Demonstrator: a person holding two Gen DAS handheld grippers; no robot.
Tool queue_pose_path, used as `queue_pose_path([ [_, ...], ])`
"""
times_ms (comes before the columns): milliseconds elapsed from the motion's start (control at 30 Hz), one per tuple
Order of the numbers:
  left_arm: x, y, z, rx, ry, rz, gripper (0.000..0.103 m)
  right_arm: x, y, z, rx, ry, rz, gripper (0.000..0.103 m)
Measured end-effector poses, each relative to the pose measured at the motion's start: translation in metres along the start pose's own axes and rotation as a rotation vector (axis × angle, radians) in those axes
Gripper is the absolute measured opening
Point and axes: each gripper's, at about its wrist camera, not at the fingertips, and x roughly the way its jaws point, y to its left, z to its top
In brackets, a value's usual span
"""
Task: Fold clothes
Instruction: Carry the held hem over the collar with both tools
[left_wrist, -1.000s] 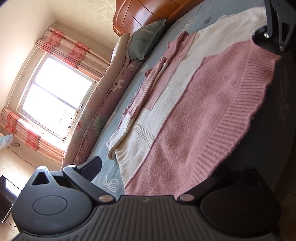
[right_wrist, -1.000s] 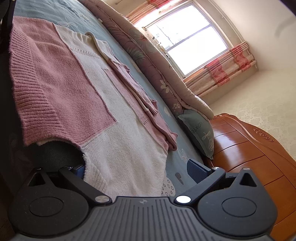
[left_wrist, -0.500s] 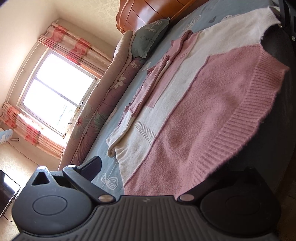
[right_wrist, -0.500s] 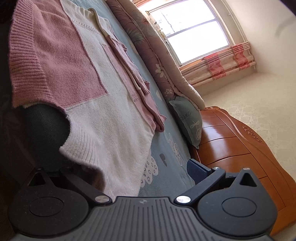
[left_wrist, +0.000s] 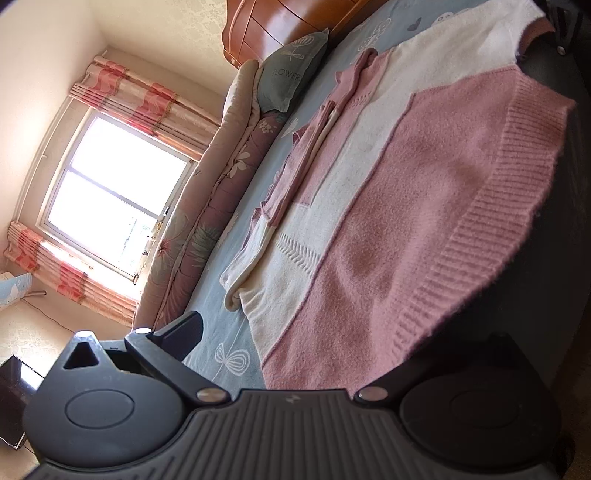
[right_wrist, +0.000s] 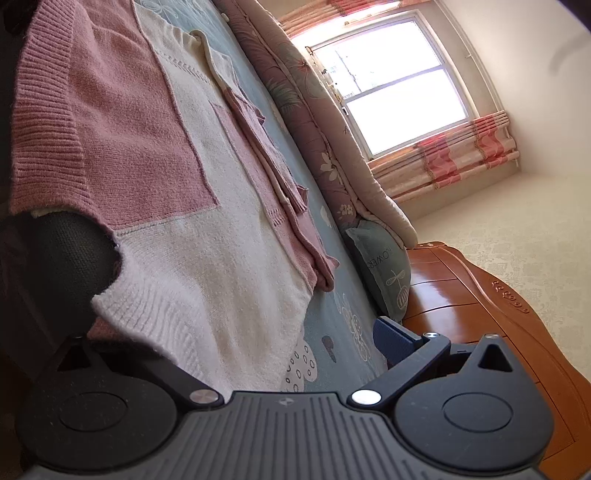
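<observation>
A pink and cream knitted sweater (left_wrist: 424, 206) lies spread on the blue bed sheet (left_wrist: 218, 317); it also shows in the right wrist view (right_wrist: 155, 155). Its sleeves are folded in along the far side. My left gripper (left_wrist: 325, 354) stands wide open around the pink ribbed hem corner. One finger (left_wrist: 181, 332) rests over the sheet and the other lies in shadow under the hem. My right gripper (right_wrist: 236, 339) stands wide open around the cream hem corner (right_wrist: 155, 314), with one finger (right_wrist: 395, 339) over the sheet.
A rolled floral quilt (left_wrist: 207, 206) and a grey-green pillow (left_wrist: 291, 70) lie along the far side of the bed. A wooden headboard (right_wrist: 480, 317) stands at one end. A window with pink curtains (left_wrist: 110, 192) is beyond. The near bed edge is dark.
Both grippers have slid forward over the hem corners and the view has shifted towards the headboard. The cream hem corner now lies further in between the right gripper's fingers.
</observation>
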Motion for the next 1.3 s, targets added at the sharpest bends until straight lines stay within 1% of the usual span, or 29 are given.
queue_pose_path([
  [67,0.002,0.000,0.003,0.016,-0.005,-0.005,0.102,0.001,0.001,0.003,-0.029,-0.015,0.006,0.103],
  [200,0.000,-0.009,0.012,0.117,-0.061,-0.002,0.102,0.003,0.005,0.016,-0.065,-0.058,0.029,0.103],
  [300,-0.002,-0.010,0.008,0.179,-0.083,0.001,0.103,0.001,0.006,0.014,-0.084,-0.081,0.030,0.103],
  [400,-0.001,-0.007,0.005,0.200,-0.077,0.008,0.103,0.001,0.001,0.006,-0.079,-0.059,0.026,0.103],
  [467,-0.002,-0.011,0.009,0.246,-0.098,0.025,0.103,0.002,0.001,0.007,-0.079,-0.050,0.025,0.103],
  [533,0.001,-0.013,0.015,0.244,-0.106,0.002,0.103,0.003,0.003,0.010,-0.082,-0.049,0.022,0.103],
  [600,0.007,-0.010,0.017,0.218,-0.084,-0.051,0.103,0.002,0.005,0.011,-0.081,-0.062,0.022,0.103],
  [633,0.008,-0.006,0.018,0.199,-0.073,-0.057,0.103,0.001,0.005,0.010,-0.073,-0.063,0.022,0.103],
  [733,0.008,-0.003,0.018,0.180,-0.057,0.000,0.103,-0.001,0.004,0.008,-0.063,-0.050,-0.008,0.103],
  [833,0.012,-0.005,0.019,0.181,-0.028,-0.037,0.103,0.000,0.005,0.007,-0.062,-0.051,0.006,0.103],
  [900,0.013,-0.004,0.020,0.183,-0.031,-0.041,0.103,0.000,0.005,0.009,-0.076,-0.056,0.008,0.103],
  [933,0.014,-0.004,0.021,0.183,-0.033,-0.043,0.103,-0.001,0.004,0.010,-0.076,-0.055,0.001,0.103],
  [1000,0.013,-0.004,0.021,0.181,-0.040,-0.022,0.103,-0.002,0.004,0.011,-0.076,-0.052,-0.018,0.103],
  [1067,0.014,-0.004,0.022,0.186,-0.032,-0.024,0.103,-0.003,0.005,0.012,-0.076,-0.050,-0.037,0.103],
  [1133,0.016,-0.004,0.022,0.187,-0.023,-0.049,0.103,-0.004,0.005,0.012,-0.076,-0.048,-0.031,0.103],
  [1200,0.018,-0.003,0.022,0.184,-0.024,-0.052,0.103,-0.004,0.004,0.012,-0.077,-0.047,-0.015,0.103],
  [1233,0.017,-0.002,0.023,0.180,-0.027,-0.039,0.103,-0.004,0.005,0.012,-0.079,-0.047,-0.022,0.103],
  [1300,0.014,-0.003,0.024,0.178,-0.037,0.015,0.103,-0.006,0.007,0.012,-0.092,-0.054,-0.071,0.103],
])
